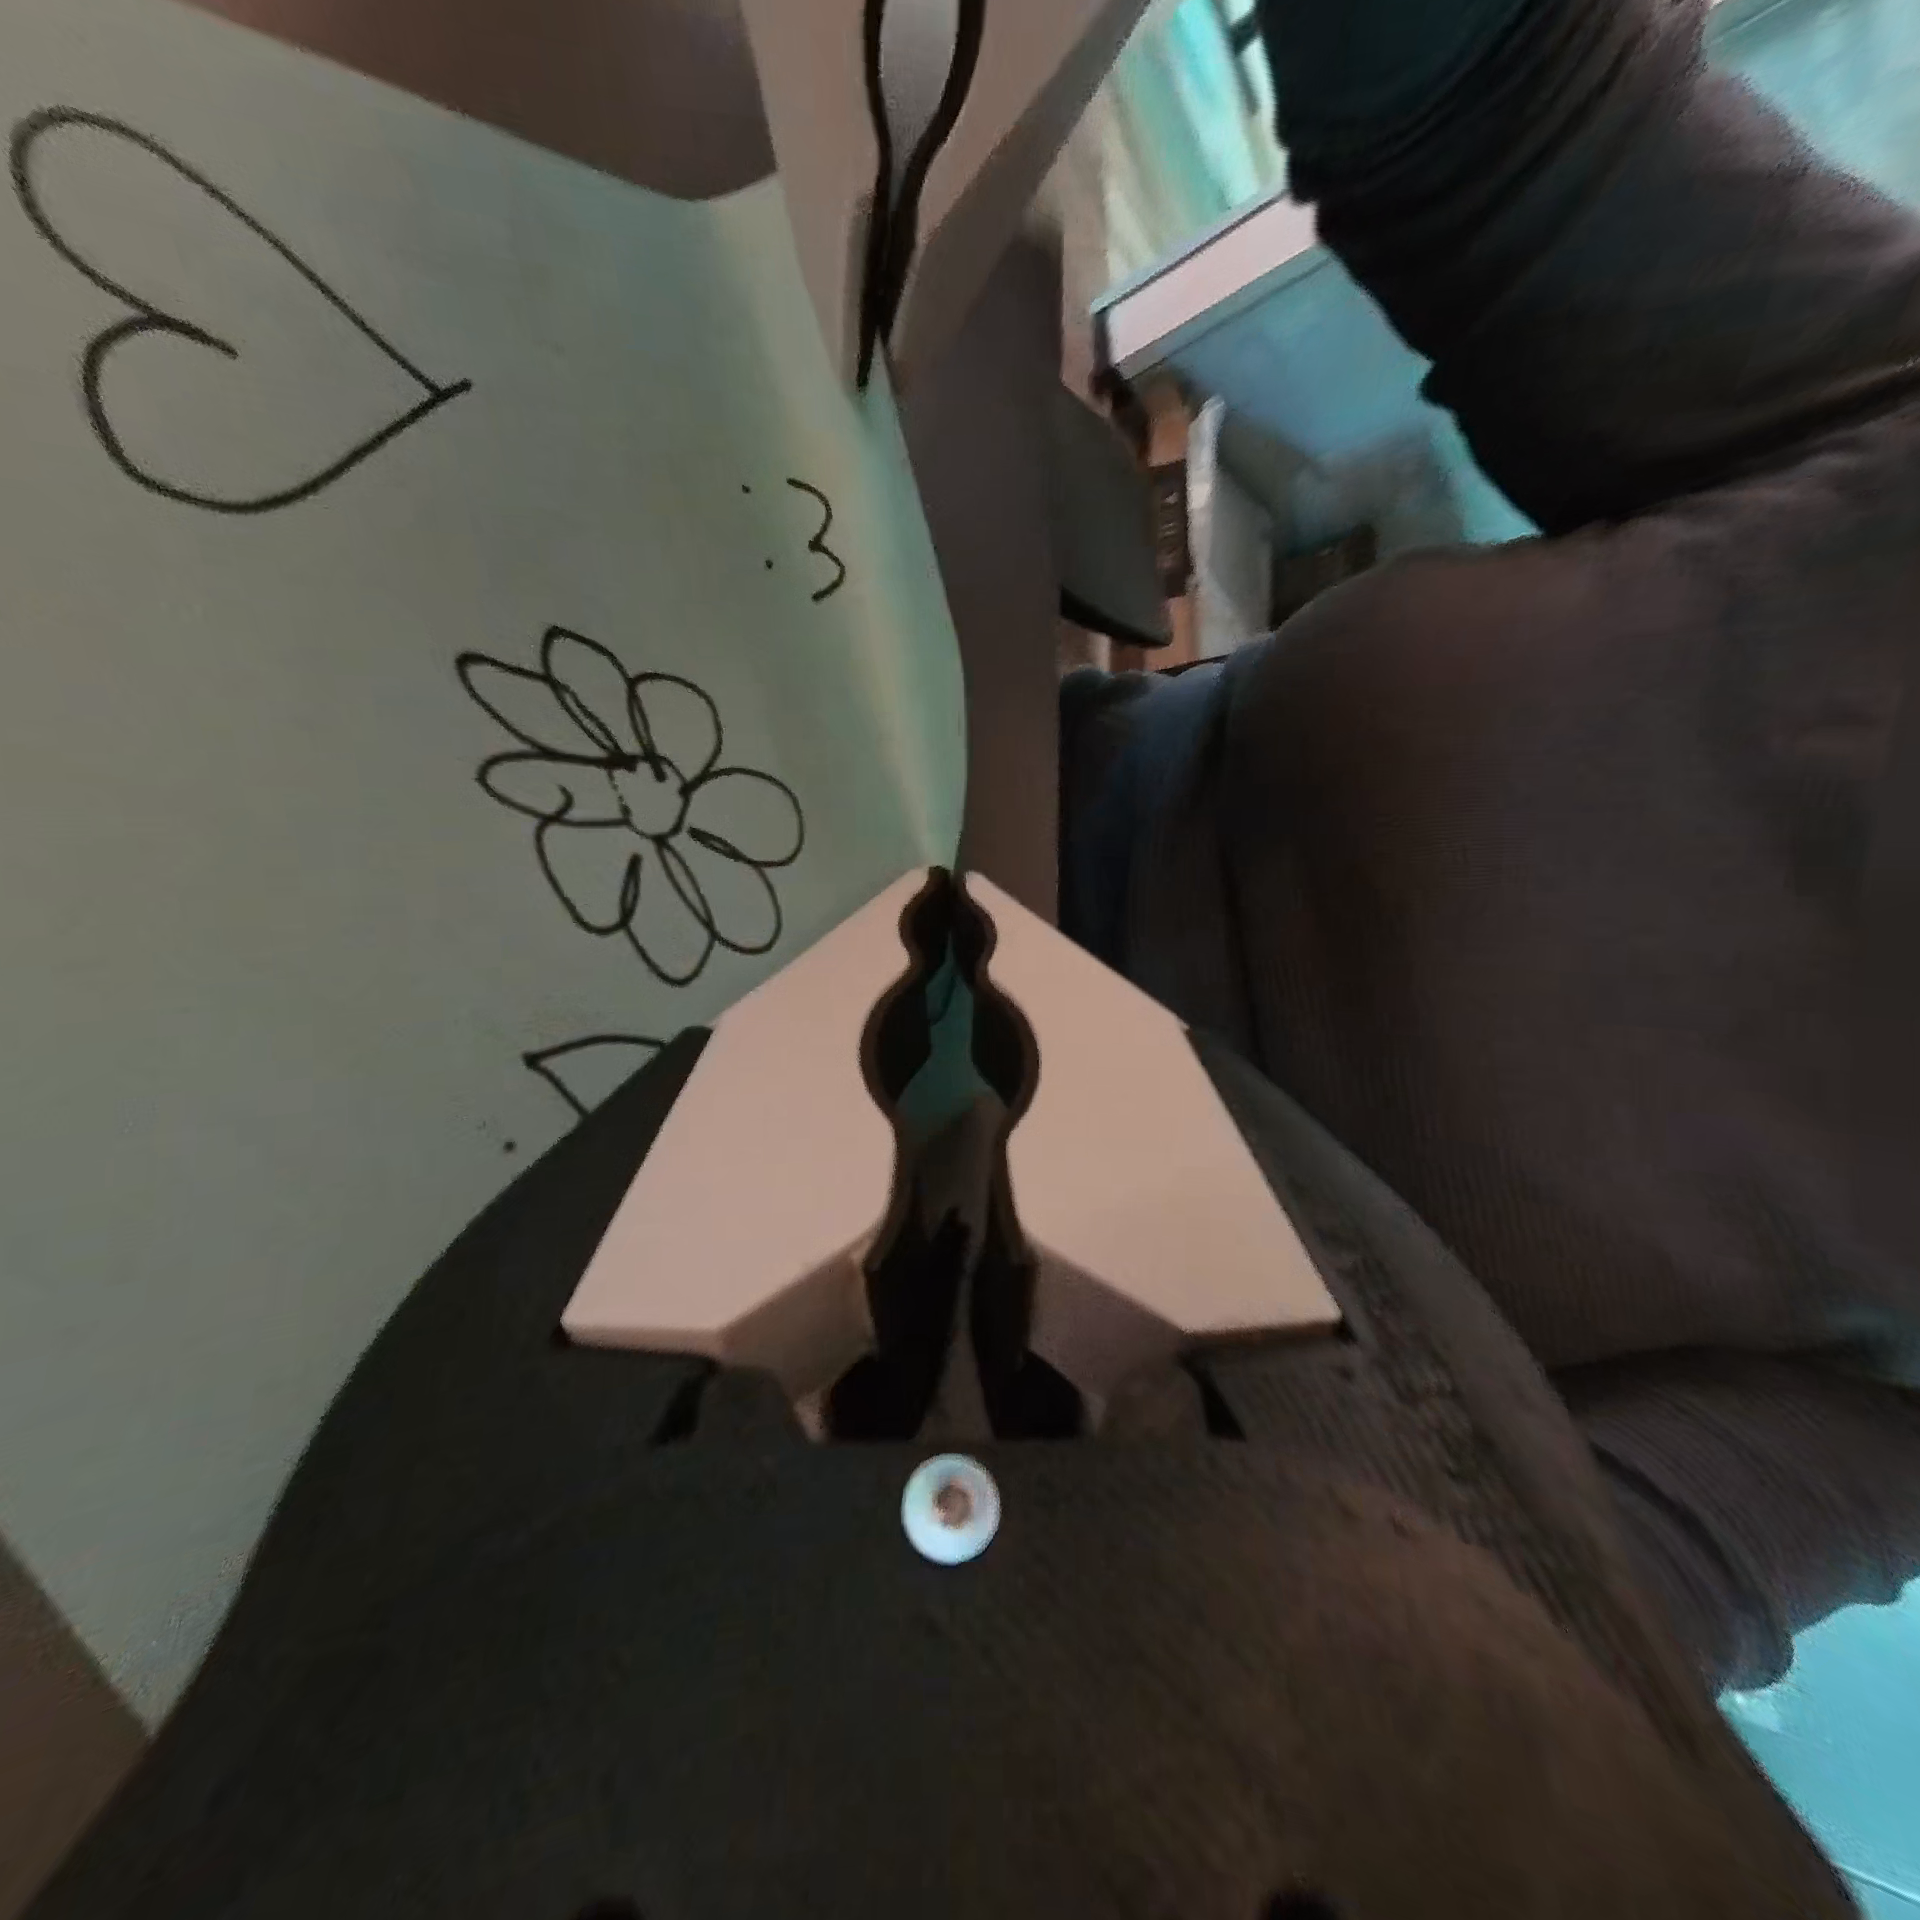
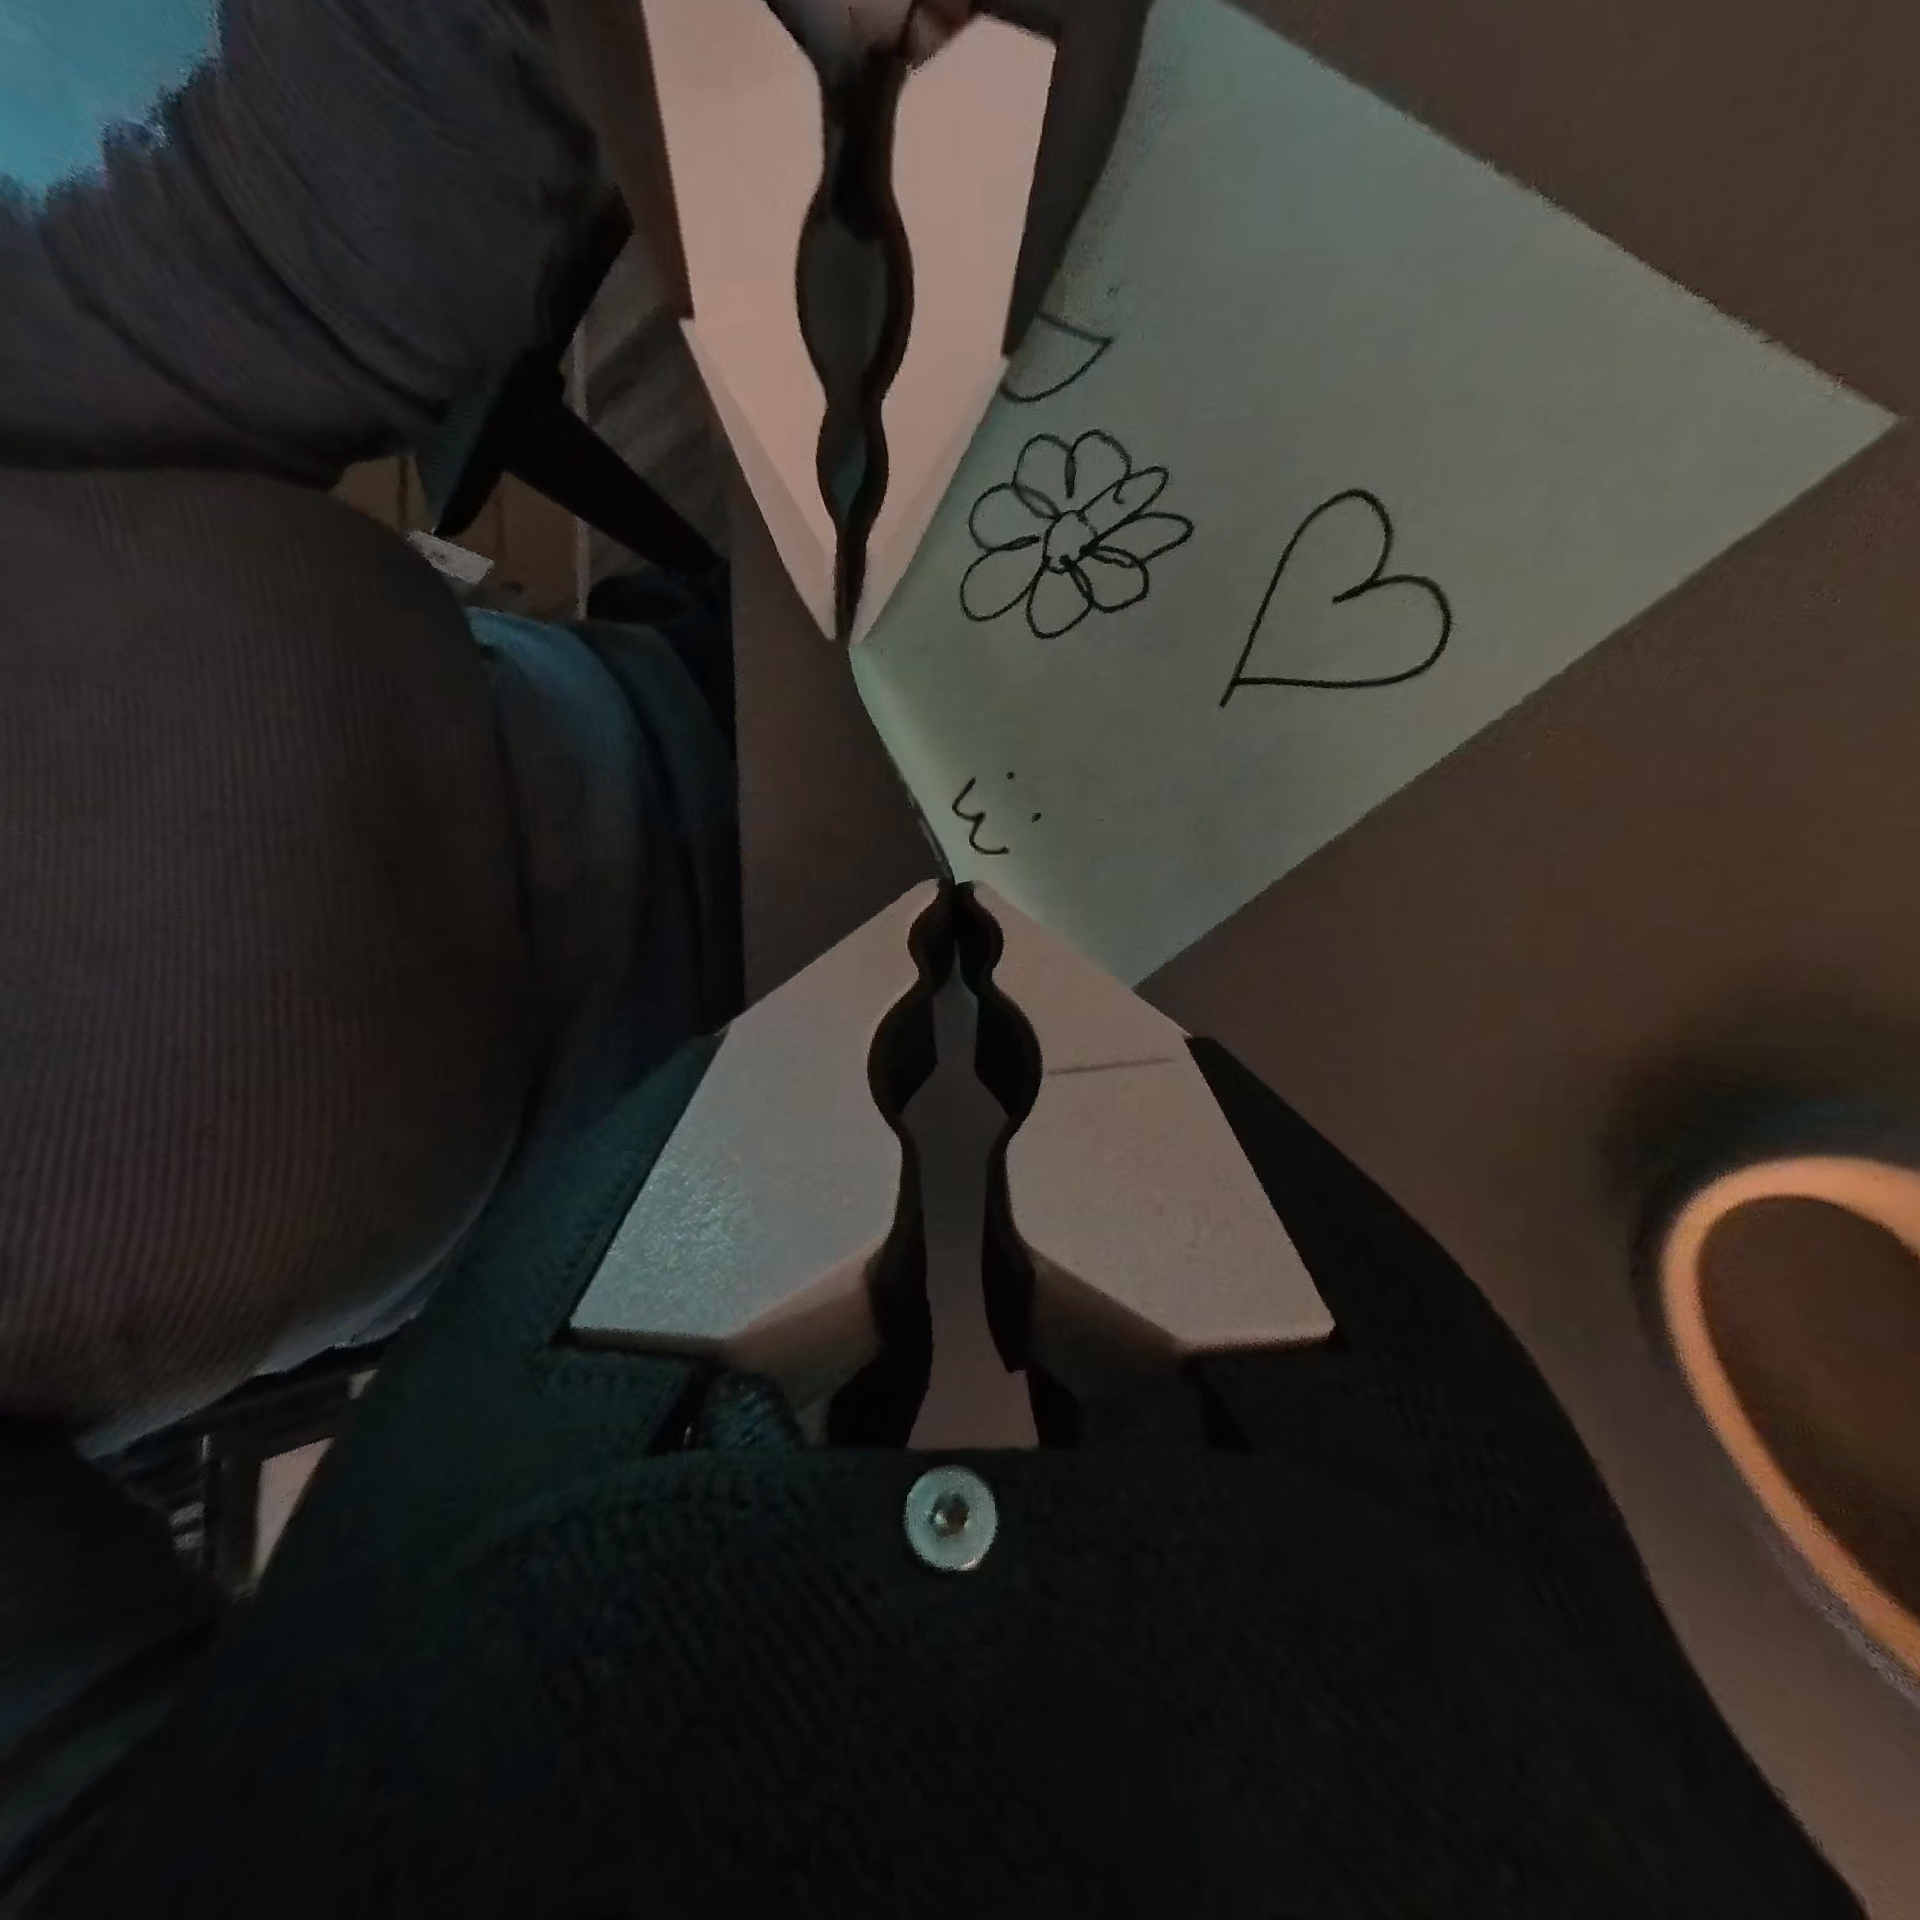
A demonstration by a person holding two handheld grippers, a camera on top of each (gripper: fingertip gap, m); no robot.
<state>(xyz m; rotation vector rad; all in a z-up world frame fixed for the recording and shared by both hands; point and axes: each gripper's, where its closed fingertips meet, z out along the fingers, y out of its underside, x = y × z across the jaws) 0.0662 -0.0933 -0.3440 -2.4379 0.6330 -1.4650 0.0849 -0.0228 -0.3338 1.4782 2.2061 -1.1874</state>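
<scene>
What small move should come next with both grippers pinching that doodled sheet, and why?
Probably lift both together. The left gripper and the right gripper each look shut on an edge of the pale green sheet, which curls up off the brown table near the cup.

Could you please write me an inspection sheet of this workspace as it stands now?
Surface: a brown table, dimly lit.
Job's things: a pale green sheet of paper with a flower, a heart and small marks drawn in black; one edge is lifted off the table.
Clutter: a brown cup with a pale rim at the right edge of the right wrist view.
Grippers: the left claw is shut on the paper's edge; the right claw is shut on the same edge, further along.
Cables: nothing seen.
Surroundings: a person's dark brown sleeve, dark blue trousers, and blurred teal shelving behind.
</scene>
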